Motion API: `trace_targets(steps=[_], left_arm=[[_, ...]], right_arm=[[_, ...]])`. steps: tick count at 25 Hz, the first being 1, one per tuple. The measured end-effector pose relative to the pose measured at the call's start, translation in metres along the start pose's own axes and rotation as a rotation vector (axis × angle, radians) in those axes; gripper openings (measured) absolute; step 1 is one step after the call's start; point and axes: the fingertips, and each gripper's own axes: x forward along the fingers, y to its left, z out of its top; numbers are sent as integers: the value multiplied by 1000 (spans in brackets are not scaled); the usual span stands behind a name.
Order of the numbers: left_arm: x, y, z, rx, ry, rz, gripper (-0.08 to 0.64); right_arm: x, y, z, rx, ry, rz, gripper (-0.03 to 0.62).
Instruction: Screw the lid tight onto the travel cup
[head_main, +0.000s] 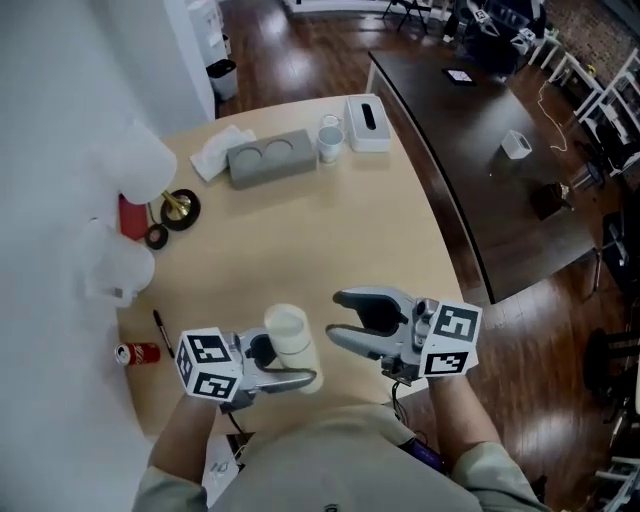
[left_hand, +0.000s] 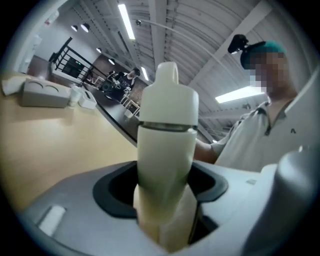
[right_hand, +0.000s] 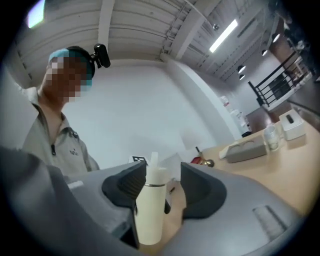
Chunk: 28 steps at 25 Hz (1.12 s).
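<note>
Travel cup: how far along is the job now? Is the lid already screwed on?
Done, it seems: the lid sits on the travel cup with a closed seam. In hand: the left gripper clamps the cup body; the right gripper is close by, jaws apart, not gripping the lid. Left: perhaps a last tightening, since tightness cannot be seen, then setting the cup down.

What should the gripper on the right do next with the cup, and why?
Probably move the right gripper onto the cream plastic lid and close for a twist. Its jaws stand open, clear of the cup, while the left gripper grips the cream travel cup by its body, with the lid already sitting on top.
</note>
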Motion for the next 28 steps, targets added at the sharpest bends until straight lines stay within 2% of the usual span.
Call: trace_targets(steps=[7, 12, 17, 22, 25, 28], left_arm=[[14, -47, -4, 18, 29, -199, 314], [29, -66, -12, 59, 100, -246, 315], [35, -70, -15, 87, 124, -244, 316], [34, -73, -15, 116, 146, -263, 316], [34, -69, -13, 120, 141, -248, 316], [31, -59, -7, 103, 95, -201, 314]], right_arm=[[10, 43, 2, 81, 25, 314, 263], [11, 72, -6, 76, 69, 428, 282], [7, 77, -12, 17, 110, 389, 282], [8, 82, -24, 11, 159, 391, 282], [8, 79, -22, 10, 140, 361, 282], [5, 67, -19, 29, 97, 301, 282]])
